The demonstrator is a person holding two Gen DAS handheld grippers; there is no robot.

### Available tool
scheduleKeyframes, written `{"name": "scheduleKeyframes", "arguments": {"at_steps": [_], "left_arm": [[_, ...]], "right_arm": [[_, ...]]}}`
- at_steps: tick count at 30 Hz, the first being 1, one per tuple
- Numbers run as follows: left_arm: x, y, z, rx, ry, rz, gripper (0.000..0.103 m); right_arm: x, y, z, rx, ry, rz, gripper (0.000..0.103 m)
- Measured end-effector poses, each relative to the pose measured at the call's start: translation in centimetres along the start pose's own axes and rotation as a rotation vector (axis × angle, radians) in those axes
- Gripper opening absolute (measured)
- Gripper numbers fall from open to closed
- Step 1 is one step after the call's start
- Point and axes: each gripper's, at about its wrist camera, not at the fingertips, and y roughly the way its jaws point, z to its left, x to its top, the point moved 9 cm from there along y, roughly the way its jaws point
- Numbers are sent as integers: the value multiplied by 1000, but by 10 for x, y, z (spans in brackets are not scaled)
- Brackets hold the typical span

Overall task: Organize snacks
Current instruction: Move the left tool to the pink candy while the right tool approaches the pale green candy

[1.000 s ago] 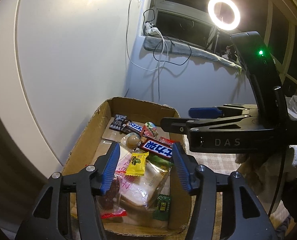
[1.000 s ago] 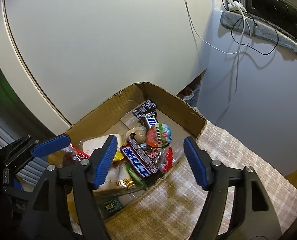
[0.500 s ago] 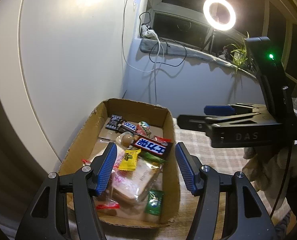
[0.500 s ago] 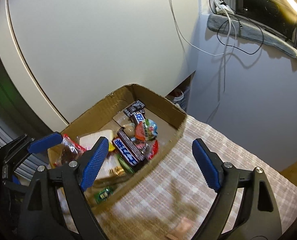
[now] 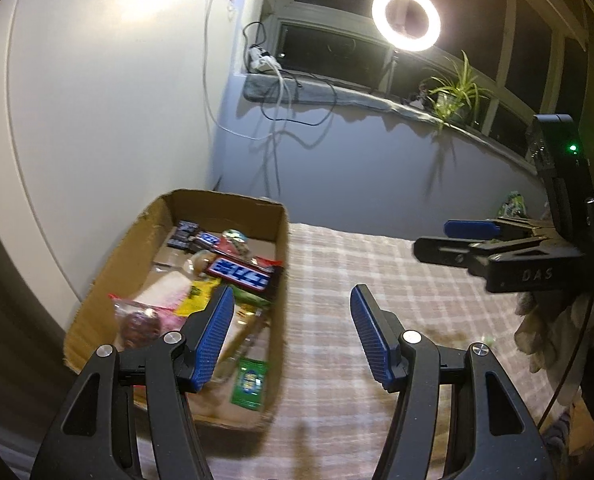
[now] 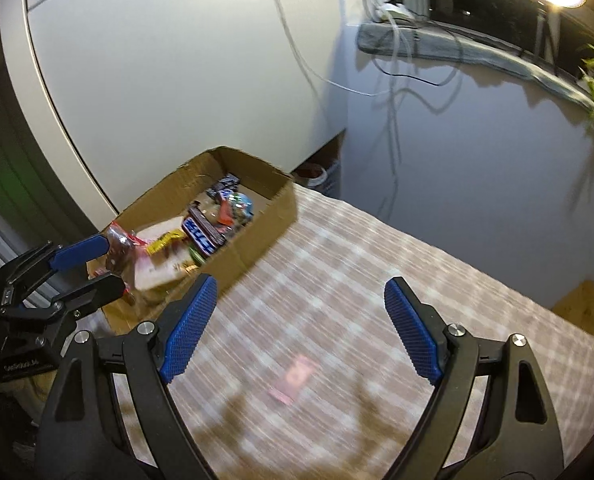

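Blue fingers [image 6: 189,328] apart, empty

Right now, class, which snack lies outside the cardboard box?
The small pink packet, flat on the checked cloth ahead of the right gripper. All the other snacks sit inside the box.

A shallow cardboard box [image 5: 281,248] is being seen at the tabletop's ten o'clock corner, open-topped and crowded with snacks. A blue-labelled chocolate bar [image 5: 241,274] is lying slantwise on top, with a yellow packet [image 5: 195,300] at its seven o'clock and a green sachet [image 5: 249,380] at the six o'clock end. A small pink wrapper [image 6: 295,378] is lying flat on the checked cloth, blurred.
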Motion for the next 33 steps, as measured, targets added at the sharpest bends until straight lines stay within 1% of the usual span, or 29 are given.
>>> {"name": "scheduleKeyframes", "arguments": {"at_steps": [7, 11, 14, 16, 18, 22, 23, 25, 26, 27, 30, 33], "left_arm": [[-12, -1, -19, -40, 4, 16, 60], [-24, 5, -38, -71, 27, 48, 60], [-32, 15, -53, -87, 47, 79, 60], [-39, 23, -63, -102, 63, 102, 59], [-46, 31, -75, -117, 76, 124, 55], [-58, 48, -93, -140, 86, 171, 51], [-60, 51, -95, -144, 85, 180, 48], [-66, 59, -98, -149, 82, 204, 47], [-68, 63, -100, -148, 80, 214, 47], [-71, 67, -101, -146, 78, 224, 46], [-77, 78, -101, -139, 65, 258, 44], [-82, 89, -98, -134, 53, 288, 43]], "right_arm": [[-26, -44, -51, -54, 82, -57, 88], [-49, -67, -82, -109, 134, -85, 88], [-75, -80, -100, -156, 156, -89, 88], [-90, -83, -109, -181, 167, -73, 88], [-108, -84, -118, -207, 179, -53, 88], [-135, -78, -123, -192, 180, -12, 88], [-142, -74, -124, -192, 174, 3, 88], [-151, -70, -123, -178, 164, 21, 88], [-155, -67, -122, -168, 156, 32, 86], [-159, -63, -121, -160, 146, 45, 81], [-168, -53, -118, -145, 118, 82, 69], [-174, -45, -118, -135, 97, 106, 65]]}}
